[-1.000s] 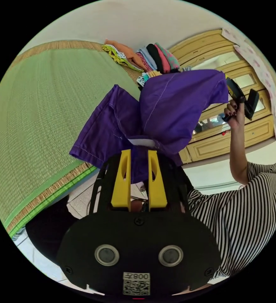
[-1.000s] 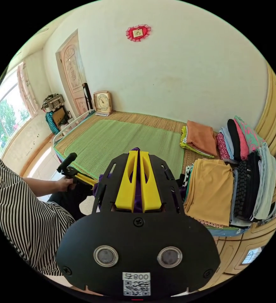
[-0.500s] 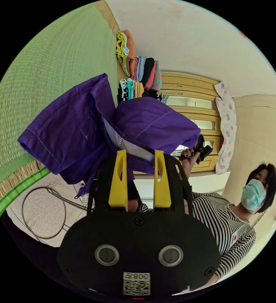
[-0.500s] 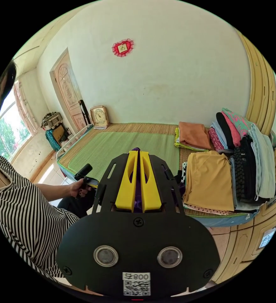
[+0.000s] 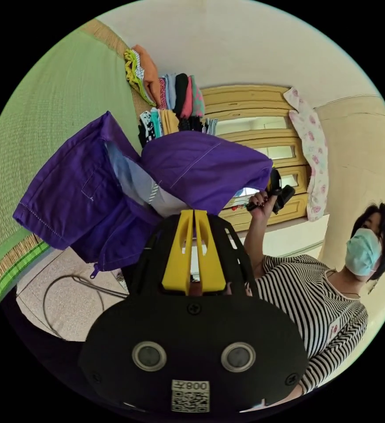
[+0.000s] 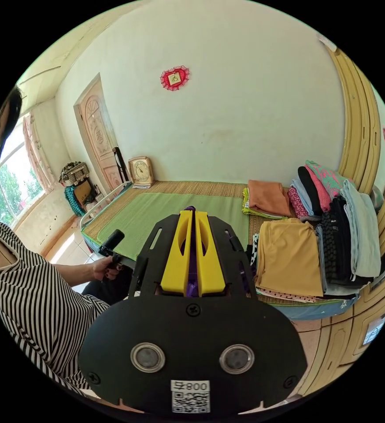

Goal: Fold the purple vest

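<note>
- Green matting (image 6: 175, 207) covers the bed, with stacks of folded clothes (image 6: 320, 238) along its far edge by the wardrobe (image 5: 263, 128).
- We hold the purple vest (image 5: 113, 185) in the air beside the bed's near edge, not on the mat.
- Our left gripper (image 5: 194, 216) has its jaws pressed together, apparently on the vest's edge.
- Our right gripper (image 6: 192, 216) is clamped on purple cloth too.
- No fold looks made yet; laying it flat and folding remain.

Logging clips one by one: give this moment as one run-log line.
purple vest: held in air, unfolded | left gripper: shut on vest | right gripper: shut on vest | green mat: below
</note>
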The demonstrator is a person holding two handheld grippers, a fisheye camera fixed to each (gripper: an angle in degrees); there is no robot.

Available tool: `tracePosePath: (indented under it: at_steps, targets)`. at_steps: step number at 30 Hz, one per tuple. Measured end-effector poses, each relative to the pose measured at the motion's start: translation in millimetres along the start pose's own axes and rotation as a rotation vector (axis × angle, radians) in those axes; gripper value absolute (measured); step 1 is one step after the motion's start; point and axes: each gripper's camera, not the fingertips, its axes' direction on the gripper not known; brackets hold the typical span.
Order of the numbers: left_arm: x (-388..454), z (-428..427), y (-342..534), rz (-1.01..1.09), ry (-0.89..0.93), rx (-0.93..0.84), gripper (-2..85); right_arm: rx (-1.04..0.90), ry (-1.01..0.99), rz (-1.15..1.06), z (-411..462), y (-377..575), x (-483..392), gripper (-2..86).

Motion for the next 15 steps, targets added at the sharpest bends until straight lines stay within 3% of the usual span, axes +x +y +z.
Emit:
tracePosePath:
  at_steps: [5,15]
  targets:
    - [76,-69,46,0.181,0.138,0.236,0.2,0.136,-0.032,0.004,-65,5,2,0.1]
    - [271,-186,146,0.729,0.097,0.558,0.1,0.463,-0.138,-0.108,-200,21,-34,0.0]
